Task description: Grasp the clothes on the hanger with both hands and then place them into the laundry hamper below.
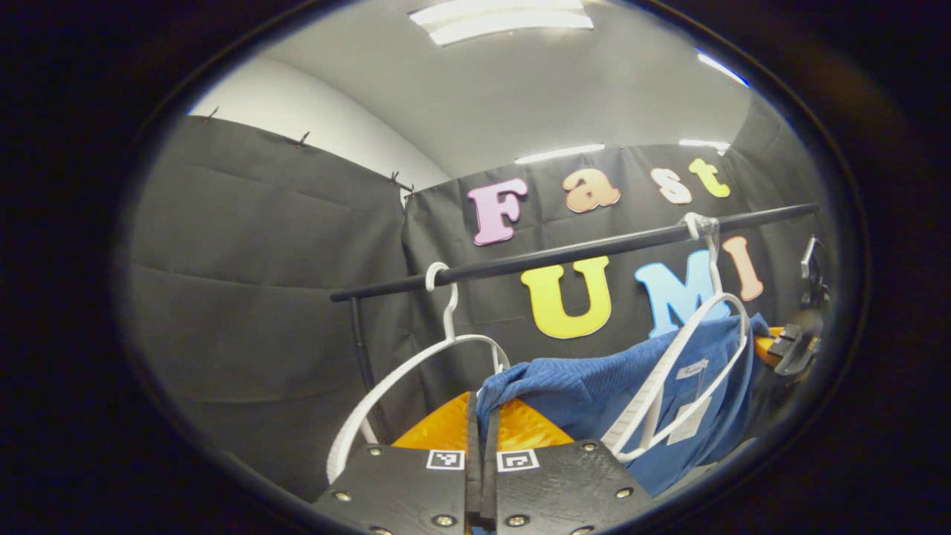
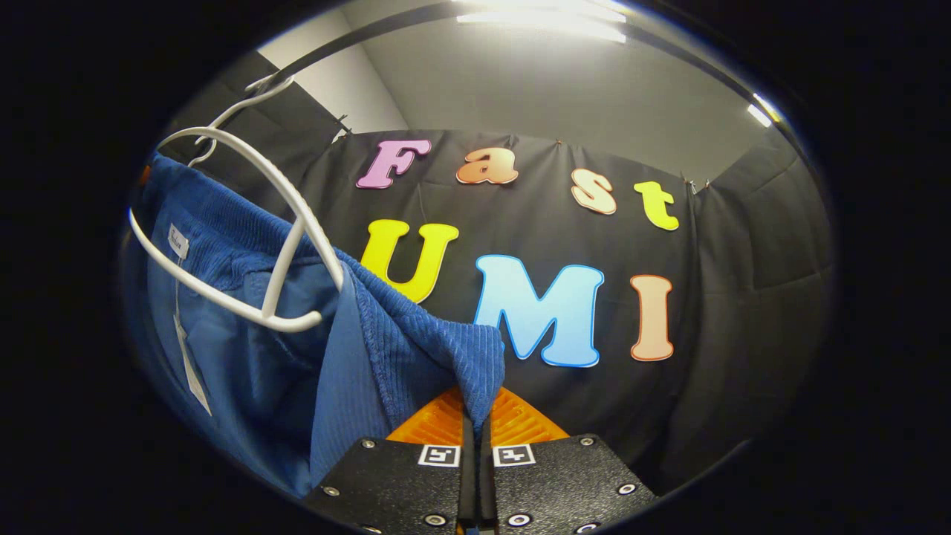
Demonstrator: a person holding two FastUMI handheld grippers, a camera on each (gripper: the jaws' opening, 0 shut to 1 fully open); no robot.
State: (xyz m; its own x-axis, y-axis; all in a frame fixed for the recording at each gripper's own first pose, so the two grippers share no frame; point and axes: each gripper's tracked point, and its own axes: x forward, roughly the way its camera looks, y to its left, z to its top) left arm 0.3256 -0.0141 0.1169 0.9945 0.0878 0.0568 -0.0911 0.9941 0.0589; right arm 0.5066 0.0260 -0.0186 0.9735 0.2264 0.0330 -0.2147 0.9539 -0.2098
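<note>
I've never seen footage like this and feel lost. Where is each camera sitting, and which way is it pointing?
Left gripper view: rides on the left claw, looking forward and up at the rail, an empty white hanger and the blue garment; its own fingers pinch the cloth.
Right gripper view: rides on the right claw, facing the booth wall; its fingers pinch another edge of the garment.
Shared: the blue garment and the white hanger carrying it.

Left gripper (image 1: 483, 416): raised, fingers pressed together on a fold of the blue garment (image 1: 594, 386).
Right gripper (image 2: 475, 416): raised, fingers closed tight on the garment's edge; also seen far right in the left gripper view.
</note>
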